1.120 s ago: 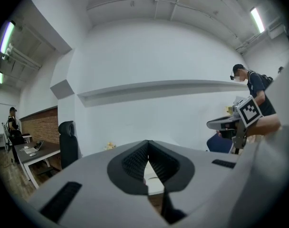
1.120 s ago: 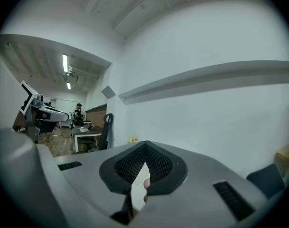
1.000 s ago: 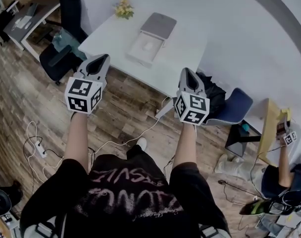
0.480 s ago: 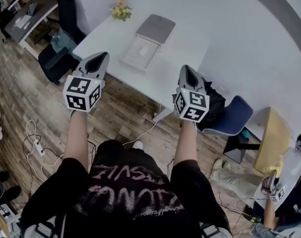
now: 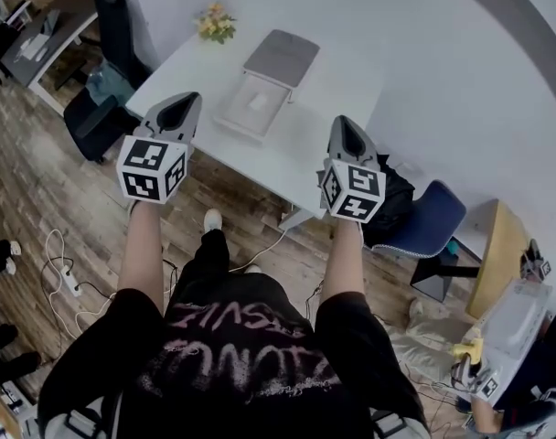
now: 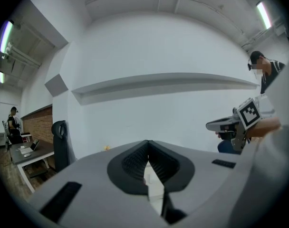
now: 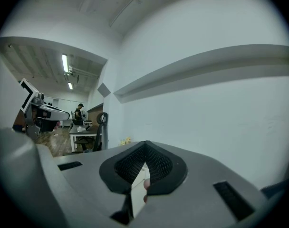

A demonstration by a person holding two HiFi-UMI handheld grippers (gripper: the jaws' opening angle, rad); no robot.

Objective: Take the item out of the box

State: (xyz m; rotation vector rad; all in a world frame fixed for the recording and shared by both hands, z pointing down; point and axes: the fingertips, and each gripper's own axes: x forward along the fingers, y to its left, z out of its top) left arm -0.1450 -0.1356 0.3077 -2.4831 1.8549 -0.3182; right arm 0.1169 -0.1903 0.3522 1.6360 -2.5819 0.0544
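An open white box [image 5: 253, 107] lies on the white table [image 5: 315, 108], its grey lid [image 5: 281, 58] resting just behind it. A small pale item [image 5: 259, 101] sits inside the box. My left gripper [image 5: 181, 108] hangs over the table's near left edge, short of the box, jaws shut and empty. The right gripper [image 5: 343, 127] is held over the table's near right edge, also shut with nothing in it. In the left gripper view the jaws [image 6: 148, 152] meet at the tips; the right gripper view shows its jaws [image 7: 145, 156] closed too.
A bunch of yellow flowers [image 5: 214, 24] stands at the table's far left corner. A black office chair [image 5: 104, 7] is left of the table, a black bag [image 5: 394, 184] and a blue chair [image 5: 431, 214] right of it. Cables and a power strip [image 5: 69, 278] lie on the wooden floor.
The person has stepped forward: the table and box sit nearer to both grippers, which keep their shut pose. A foot now shows below the left gripper.
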